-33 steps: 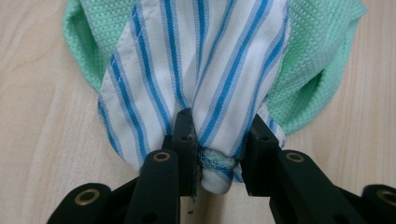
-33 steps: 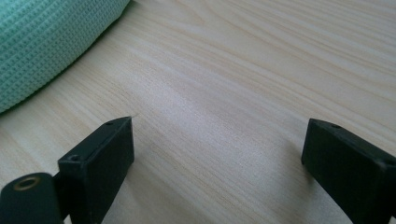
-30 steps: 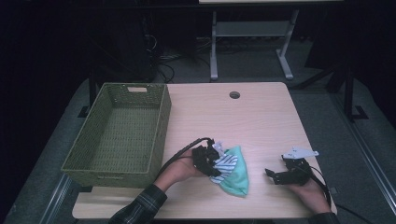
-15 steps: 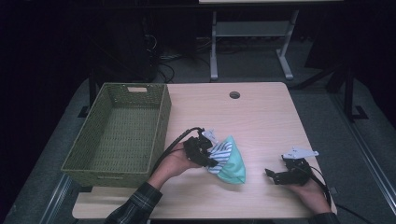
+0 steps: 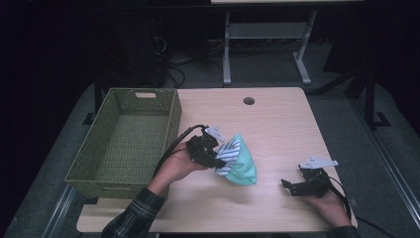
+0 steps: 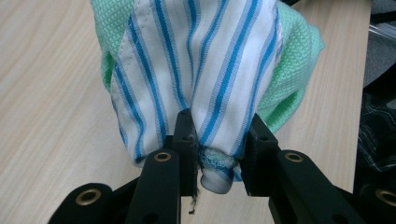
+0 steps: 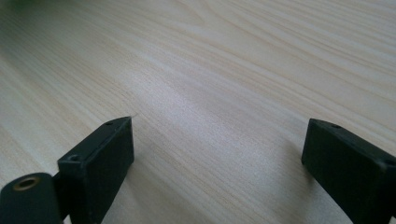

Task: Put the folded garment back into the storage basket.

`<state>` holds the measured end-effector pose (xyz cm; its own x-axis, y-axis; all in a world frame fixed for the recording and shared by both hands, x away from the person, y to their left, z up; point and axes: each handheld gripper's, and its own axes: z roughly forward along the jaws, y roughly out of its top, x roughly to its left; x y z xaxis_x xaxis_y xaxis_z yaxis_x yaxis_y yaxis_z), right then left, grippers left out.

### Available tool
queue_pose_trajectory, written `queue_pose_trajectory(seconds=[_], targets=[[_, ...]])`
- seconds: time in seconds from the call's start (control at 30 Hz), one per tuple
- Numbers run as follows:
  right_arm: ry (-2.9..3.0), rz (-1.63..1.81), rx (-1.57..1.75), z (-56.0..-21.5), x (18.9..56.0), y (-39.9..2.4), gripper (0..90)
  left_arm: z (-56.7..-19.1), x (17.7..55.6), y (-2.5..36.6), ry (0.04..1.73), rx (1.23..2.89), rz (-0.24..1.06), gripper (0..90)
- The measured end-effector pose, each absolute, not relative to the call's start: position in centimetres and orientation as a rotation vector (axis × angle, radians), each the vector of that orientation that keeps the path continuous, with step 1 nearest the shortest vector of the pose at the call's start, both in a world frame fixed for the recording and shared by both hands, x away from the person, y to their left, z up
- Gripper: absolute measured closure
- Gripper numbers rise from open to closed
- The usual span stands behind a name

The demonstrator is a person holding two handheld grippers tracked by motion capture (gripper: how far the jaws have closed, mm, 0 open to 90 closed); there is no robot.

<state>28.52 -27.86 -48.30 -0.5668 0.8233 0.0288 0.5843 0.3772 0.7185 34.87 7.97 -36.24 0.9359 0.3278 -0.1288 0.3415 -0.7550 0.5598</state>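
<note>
My left gripper [image 5: 216,159] is shut on a bundle of cloth: a white cloth with blue stripes [image 5: 229,153] [image 6: 196,70] bunched with a mint-green cloth [image 5: 243,166] [image 6: 299,56]. In the left gripper view both black jaws pinch the striped fabric near its hem, and the green cloth hangs behind it. The bundle is lifted, its far end low over the wooden table [image 5: 277,124]. My right gripper [image 5: 291,186] [image 7: 219,154] rests near the table's front right, jaws wide open with bare wood between them.
A green woven basket [image 5: 74,171] stands on the table's left side, just left of my left hand. A round cable hole [image 5: 248,101] sits near the far edge. A metal stand [image 5: 267,34] is on the floor beyond the table.
My left hand has risen and drawn toward the basket, carrying the cloth bundle up off the table. The right gripper has stayed where it was.
</note>
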Motion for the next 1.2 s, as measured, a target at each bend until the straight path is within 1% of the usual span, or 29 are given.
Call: queue_pose_trajectory(seconds=[0.53, 0.87, 1.2], targets=[[2.307, 0.999, 1.237, -48.3, 28.5, -27.8, 8.5, -31.9, 35.4, 11.3, 0.520, 2.425, 0.026, 70.3], [2.307, 0.999, 1.237, -48.3, 28.5, -27.8, 8.5, -29.4, 35.6, 14.2, 0.567, 2.404, 0.100, 70.3], [2.307, 0.999, 1.237, -48.3, 28.5, -27.8, 8.5, -28.4, 35.7, 17.6, 0.649, 2.362, 0.145, 70.3]])
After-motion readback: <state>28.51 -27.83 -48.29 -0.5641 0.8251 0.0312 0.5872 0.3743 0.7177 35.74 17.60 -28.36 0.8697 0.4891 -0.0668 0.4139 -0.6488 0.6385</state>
